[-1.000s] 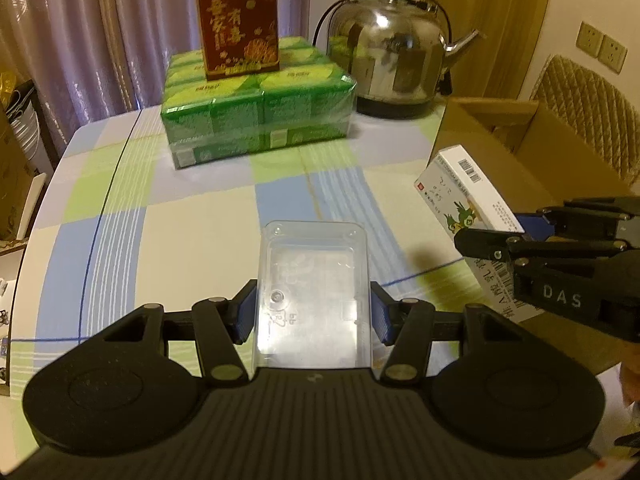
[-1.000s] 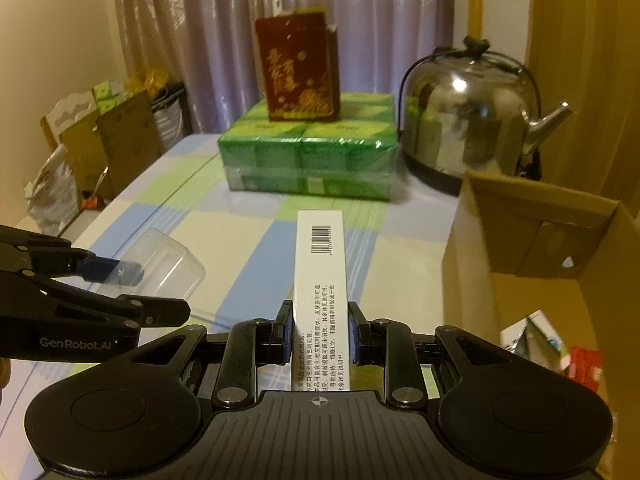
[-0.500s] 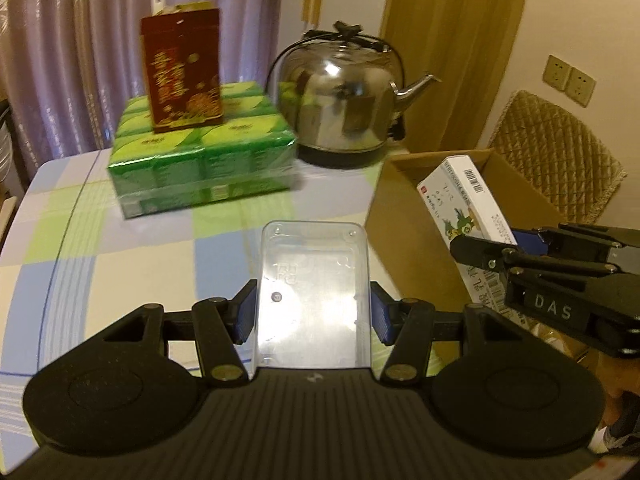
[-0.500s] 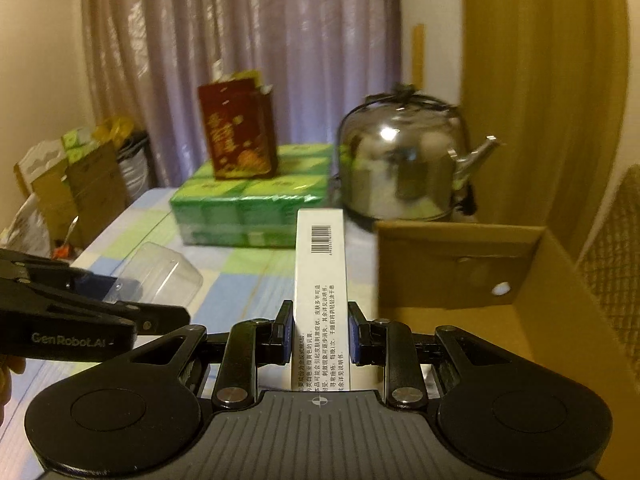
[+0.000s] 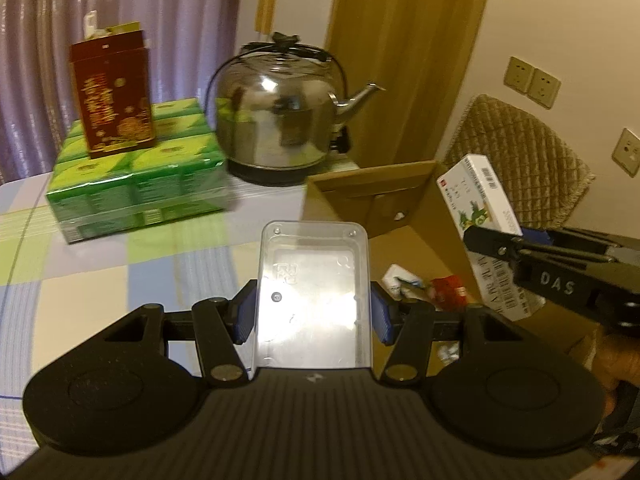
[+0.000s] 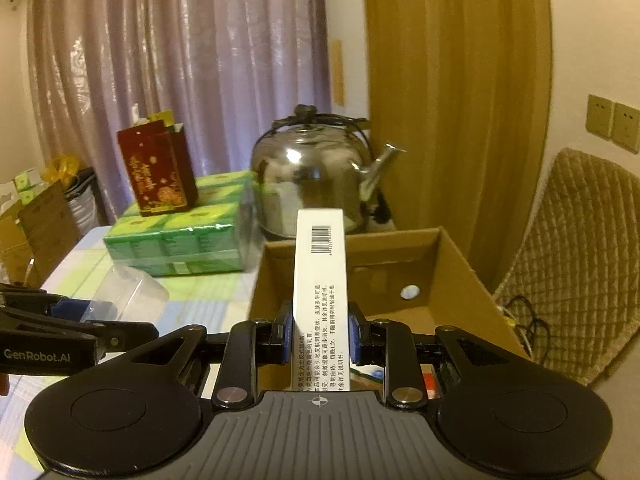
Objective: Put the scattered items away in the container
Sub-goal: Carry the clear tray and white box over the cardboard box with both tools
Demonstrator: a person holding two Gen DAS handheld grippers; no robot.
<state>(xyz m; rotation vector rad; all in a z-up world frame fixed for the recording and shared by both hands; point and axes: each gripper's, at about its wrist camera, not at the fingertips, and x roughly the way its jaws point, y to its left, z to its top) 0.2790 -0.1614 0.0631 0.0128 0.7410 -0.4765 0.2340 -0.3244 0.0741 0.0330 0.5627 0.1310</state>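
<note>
My left gripper [image 5: 313, 316] is shut on a clear plastic box [image 5: 312, 292], held over the left edge of the open cardboard box [image 5: 404, 184]. My right gripper [image 6: 319, 330] is shut on a white medicine carton [image 6: 319, 280] with a barcode, held above the cardboard box [image 6: 460, 272]. In the left wrist view that carton [image 5: 480, 204] and the right gripper [image 5: 532, 256] hang over the box's right half. The right wrist view shows the clear plastic box [image 6: 132, 294] in the left gripper [image 6: 108, 320] at lower left. Small packets [image 5: 444, 286] lie on the box floor.
A steel kettle [image 5: 280, 120] stands behind the cardboard box. A green shrink-wrapped pack [image 5: 132, 184] with a dark red carton [image 5: 112, 100] on top sits at the back left of the checked tablecloth [image 5: 100, 280]. A quilted chair [image 6: 580, 256] stands right of the box.
Both grippers have swung right and risen with their loads, from above the tablecloth to above the cardboard box. The box's inside with small packets has come into the left wrist view.
</note>
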